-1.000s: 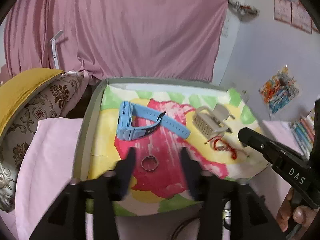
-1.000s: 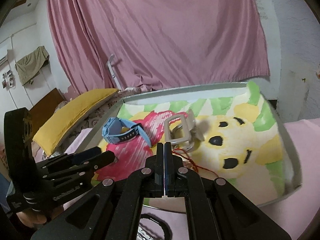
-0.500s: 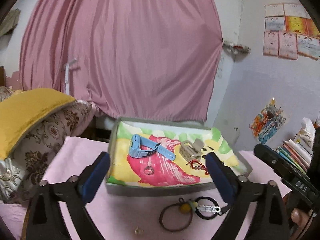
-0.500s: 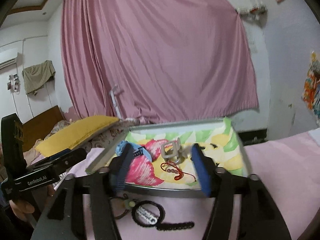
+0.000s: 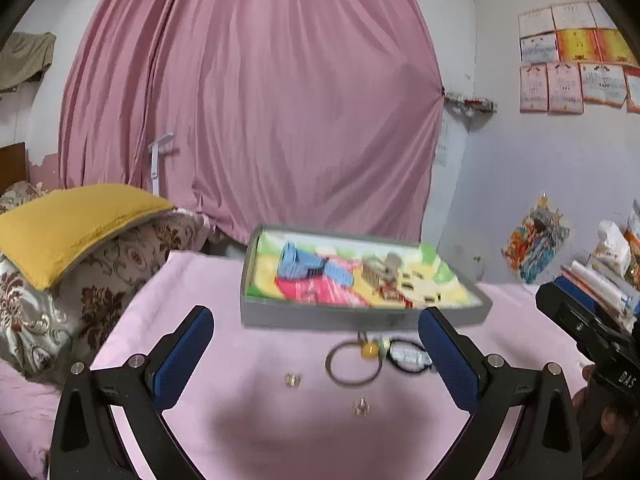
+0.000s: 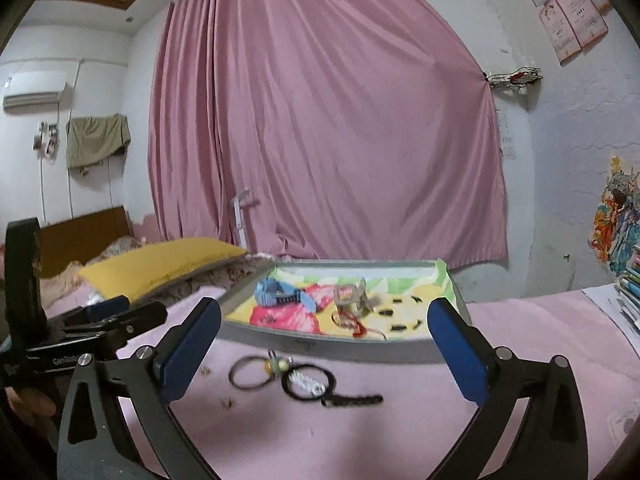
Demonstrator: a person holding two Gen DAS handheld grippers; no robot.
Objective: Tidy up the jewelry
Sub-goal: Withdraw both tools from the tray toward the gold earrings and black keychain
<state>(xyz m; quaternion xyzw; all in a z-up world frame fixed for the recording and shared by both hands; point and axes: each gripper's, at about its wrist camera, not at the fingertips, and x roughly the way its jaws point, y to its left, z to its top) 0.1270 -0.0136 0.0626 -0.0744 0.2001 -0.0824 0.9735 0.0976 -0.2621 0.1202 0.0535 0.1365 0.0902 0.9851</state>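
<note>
A grey tray (image 5: 360, 316) with a bright cartoon lining holds a blue watch (image 5: 304, 266), a grey hair clip (image 5: 380, 270) and a red cord bracelet (image 5: 394, 294). On the pink cloth in front of it lie a ring-shaped hair tie with a yellow bead (image 5: 352, 364), a black hair tie (image 5: 406, 356) and two small studs (image 5: 293, 379). My left gripper (image 5: 316, 320) hovers short of the tray, its jaws opening with nothing between them. My right gripper (image 6: 325, 306) is likewise back from the tray (image 6: 320, 340), jaws opening and empty.
A yellow pillow (image 5: 68, 228) on a patterned cushion (image 5: 100, 288) lies left of the cloth. Stacked books (image 5: 600, 276) sit at the right edge. A pink curtain (image 5: 256, 120) hangs behind the tray. Each gripper shows at the edge of the other's view.
Both grippers have drawn back from over the tray to above the pink cloth and opened wide. The ring and the red cord stay in the tray.
</note>
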